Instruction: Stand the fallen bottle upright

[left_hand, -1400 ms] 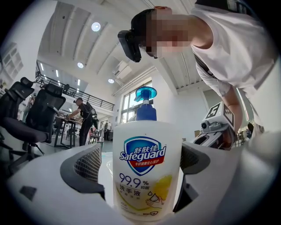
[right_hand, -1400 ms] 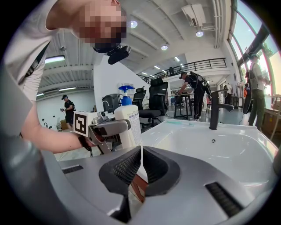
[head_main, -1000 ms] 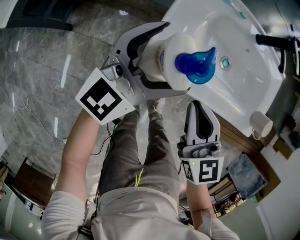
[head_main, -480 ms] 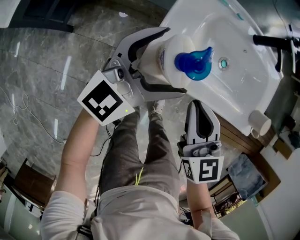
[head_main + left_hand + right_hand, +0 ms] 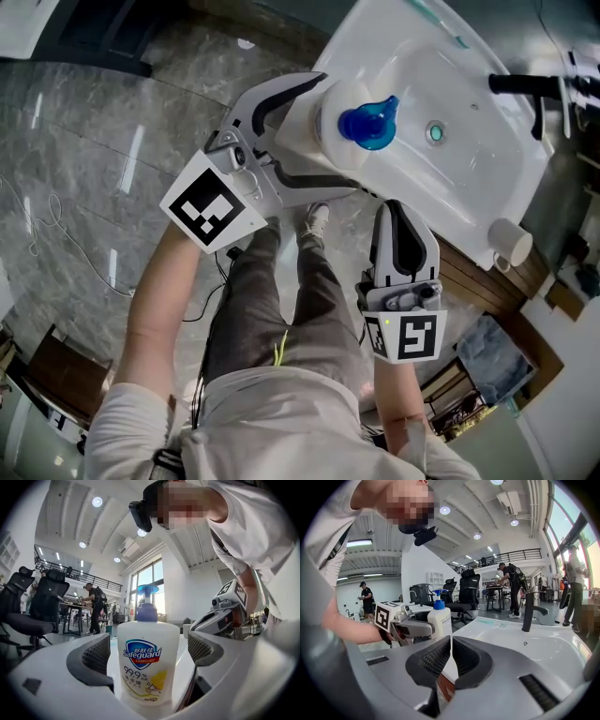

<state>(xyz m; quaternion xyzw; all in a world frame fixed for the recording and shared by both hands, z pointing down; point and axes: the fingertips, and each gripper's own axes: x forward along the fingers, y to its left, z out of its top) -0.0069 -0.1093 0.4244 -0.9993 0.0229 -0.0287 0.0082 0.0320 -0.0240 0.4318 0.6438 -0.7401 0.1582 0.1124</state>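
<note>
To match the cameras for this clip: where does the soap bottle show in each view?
Head view: soap bottle at upper centre, seen from above, between the jaws of the left hand-held gripper.
Left gripper view: bottle at bottom centre, upright, label facing the camera.
Right gripper view: bottle left of centre, upright.
Shared landmark: black faucet, in the head and right gripper views only.

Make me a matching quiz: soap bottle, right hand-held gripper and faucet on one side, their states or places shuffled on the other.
1. white soap bottle with blue pump
2. right hand-held gripper
3. black faucet

A. jaws together, empty
B. at the white sink's far side
C. upright, clamped in the left hand-held gripper

Pairs: 1-C, 2-A, 3-B
</note>
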